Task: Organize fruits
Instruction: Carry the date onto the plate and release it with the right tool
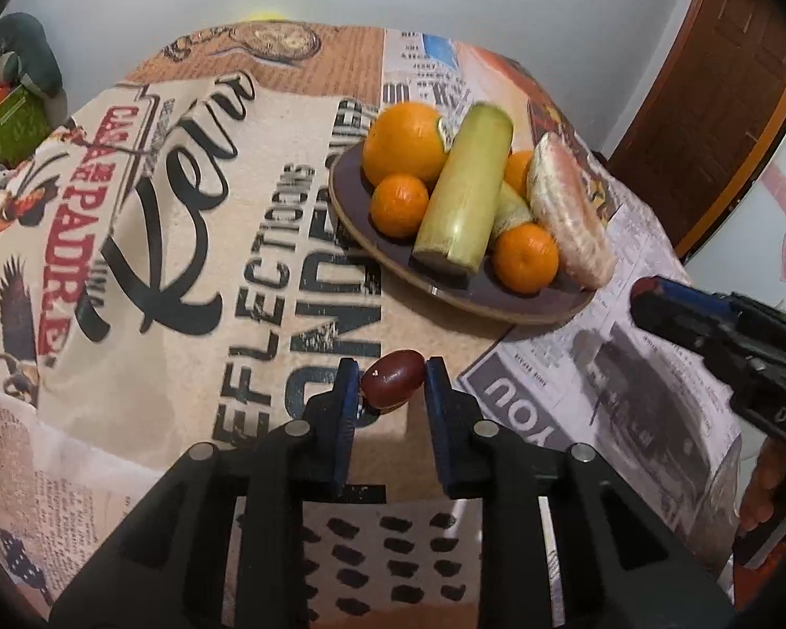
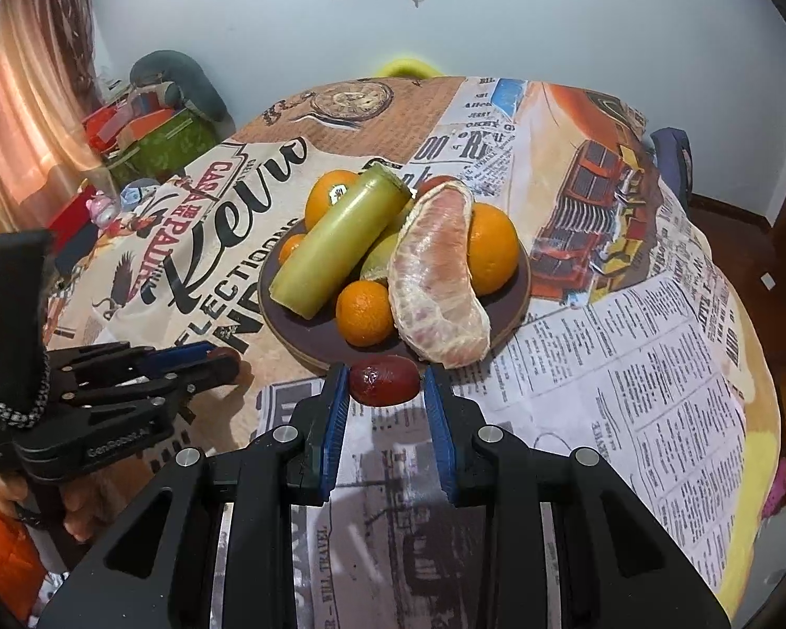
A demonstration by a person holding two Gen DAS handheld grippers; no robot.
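Dark red and glossy, a small date (image 1: pixel 393 380) sits pinched between the blue pads of the left tool (image 1: pixel 392 385), while the right tool (image 2: pixel 385 385) is clenched on a second red date (image 2: pixel 383 380), both above the bench's printed cloth (image 1: pixel 194 283). Ahead of each tool stands a brown plate (image 2: pixel 513 309) piled with oranges (image 1: pixel 404 140), a pale green stalk (image 1: pixel 466 188) and a peeled pomelo wedge (image 2: pixel 437 272). The cloth reads "CASA DE PADRE" and "REFLECTIONS" ahead-left of the left tool, and "YOU" to its right.

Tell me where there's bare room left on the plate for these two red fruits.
The plate is crowded: oranges, pomelo wedge and green stalk fill the middle. Bare patches: the near-left rim below the stalk, and the left rim beside the small orange.
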